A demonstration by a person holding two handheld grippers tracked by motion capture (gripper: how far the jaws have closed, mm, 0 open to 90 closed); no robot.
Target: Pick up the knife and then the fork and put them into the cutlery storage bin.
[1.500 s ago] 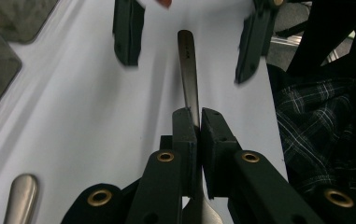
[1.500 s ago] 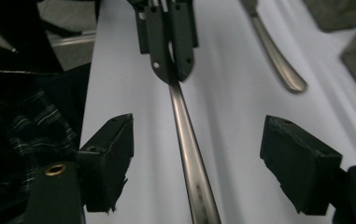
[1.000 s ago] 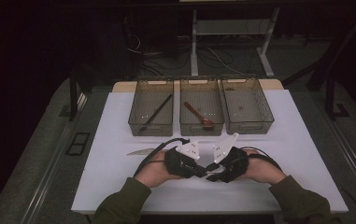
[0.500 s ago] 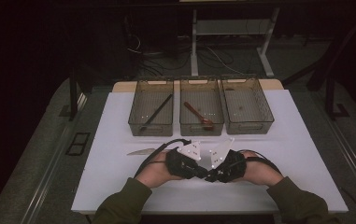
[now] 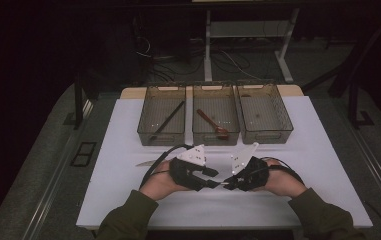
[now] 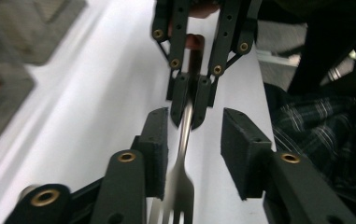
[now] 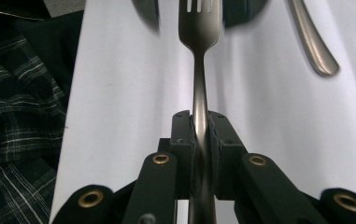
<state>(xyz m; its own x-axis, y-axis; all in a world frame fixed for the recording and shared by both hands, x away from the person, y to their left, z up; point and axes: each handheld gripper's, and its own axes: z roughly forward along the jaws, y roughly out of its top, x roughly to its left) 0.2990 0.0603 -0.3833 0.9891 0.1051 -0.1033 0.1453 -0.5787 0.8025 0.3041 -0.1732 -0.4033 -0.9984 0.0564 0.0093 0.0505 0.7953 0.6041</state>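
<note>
A metal fork (image 7: 199, 28) hangs level between my two grippers, just above the white table (image 5: 128, 130). My right gripper (image 7: 200, 126) is shut on the fork's handle (image 6: 188, 109), its jaws having just closed on it. My left gripper (image 6: 195, 135) faces it tip to tip and stands open. Its jaws have just been opening, and the fork's neck (image 6: 181, 154) lies between the pads, apart from the right-hand one. In the high view the left gripper (image 5: 209, 181) and the right gripper (image 5: 230, 184) meet near the table's front, with the fork (image 5: 221, 183) between them.
Three clear bins stand in a row at the back: the left bin (image 5: 145, 131) holds a dark stick, the middle bin (image 5: 198, 131) a brown wooden spoon (image 5: 213, 124), and the right bin (image 5: 283, 127) stands beside them. A metal utensil (image 5: 147, 162) lies left of my left hand; its handle (image 7: 313, 44) is also seen beyond the fork.
Both hands have stayed in place, tip to tip at the table's front. The rest of the table looks the same.
</note>
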